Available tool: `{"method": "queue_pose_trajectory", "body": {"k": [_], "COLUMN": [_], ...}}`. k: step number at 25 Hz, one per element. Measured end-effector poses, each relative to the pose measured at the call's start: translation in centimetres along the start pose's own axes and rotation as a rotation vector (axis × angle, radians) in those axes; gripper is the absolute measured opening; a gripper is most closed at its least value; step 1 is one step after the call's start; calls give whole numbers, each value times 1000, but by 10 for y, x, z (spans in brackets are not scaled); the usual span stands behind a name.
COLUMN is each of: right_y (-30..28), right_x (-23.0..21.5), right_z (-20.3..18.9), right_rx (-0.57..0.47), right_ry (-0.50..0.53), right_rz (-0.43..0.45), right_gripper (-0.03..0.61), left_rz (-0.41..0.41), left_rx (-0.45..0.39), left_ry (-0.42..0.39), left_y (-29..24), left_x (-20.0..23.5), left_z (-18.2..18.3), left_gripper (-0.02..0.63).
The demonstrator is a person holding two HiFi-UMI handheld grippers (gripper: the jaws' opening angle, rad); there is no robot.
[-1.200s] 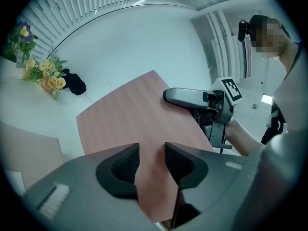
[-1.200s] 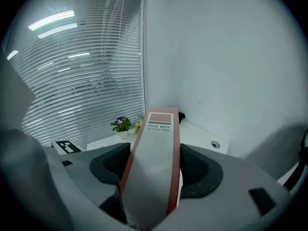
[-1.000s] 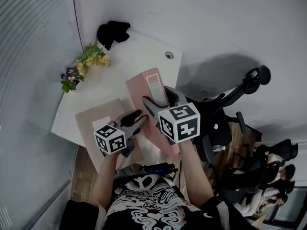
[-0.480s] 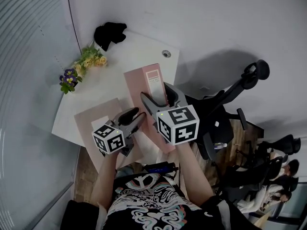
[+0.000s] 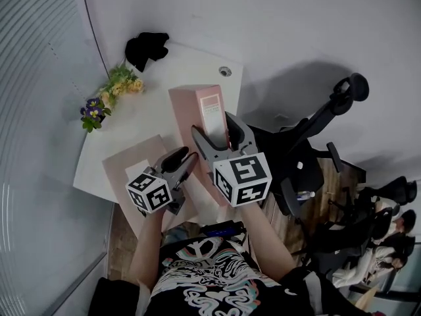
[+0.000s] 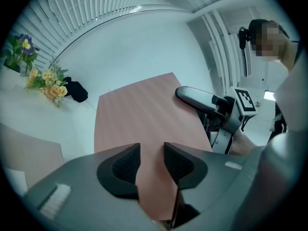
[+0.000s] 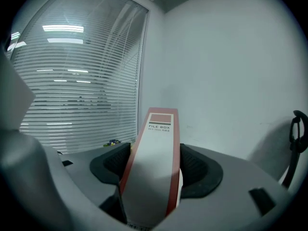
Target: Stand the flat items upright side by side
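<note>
Now right tongs (image 7: 154,165) and left tongs (image 6: 151,160) both clamp the pink file box (image 5: 192,107), its length running ahead of them over the desk (image 5: 191,64).

In the right gripper view the file box (image 7: 156,143) runs down between the fingers of the right gripper (image 7: 155,160) and vanishes behind that gripper's body, so its lower end is hidden. The line of print under the label's heading, beyond the fingertips, is too small to read. In the head view the same gripper covers the box's near lower part. In the left gripper view the box's pink side passes between the pads of the left gripper (image 6: 151,157), and its near edge is lost behind them. Left of those fingers, the second box (image 6: 26,153) is cropped by the gripper's body. The black item (image 5: 146,47) far beyond the fingertips is too small to identify
</note>
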State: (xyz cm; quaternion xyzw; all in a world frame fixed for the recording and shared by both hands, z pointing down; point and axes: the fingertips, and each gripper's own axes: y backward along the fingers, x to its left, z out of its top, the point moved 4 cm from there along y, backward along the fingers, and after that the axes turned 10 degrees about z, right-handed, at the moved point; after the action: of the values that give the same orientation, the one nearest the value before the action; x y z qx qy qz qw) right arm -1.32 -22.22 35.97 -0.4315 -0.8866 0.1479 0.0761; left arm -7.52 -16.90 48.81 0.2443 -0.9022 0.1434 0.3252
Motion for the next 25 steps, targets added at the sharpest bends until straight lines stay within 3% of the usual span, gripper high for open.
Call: {"method": "queue_pose_trajectory", "body": {"k": [12, 25], "right_y": [24, 35], "right_x": [13, 20], "right_z": [-7, -17], "right_rx": [-181, -263], "right_ry": [52, 63], "right_rz": [-61, -94], "right_gripper": [321, 322], "left_rz": [15, 23], "left_rx": [-26, -21], "left_ry": [29, 30], "left_y": [4, 4], "left_x": [1, 2], "left_z": [-2, -6], "left_gripper": [133, 135]}}
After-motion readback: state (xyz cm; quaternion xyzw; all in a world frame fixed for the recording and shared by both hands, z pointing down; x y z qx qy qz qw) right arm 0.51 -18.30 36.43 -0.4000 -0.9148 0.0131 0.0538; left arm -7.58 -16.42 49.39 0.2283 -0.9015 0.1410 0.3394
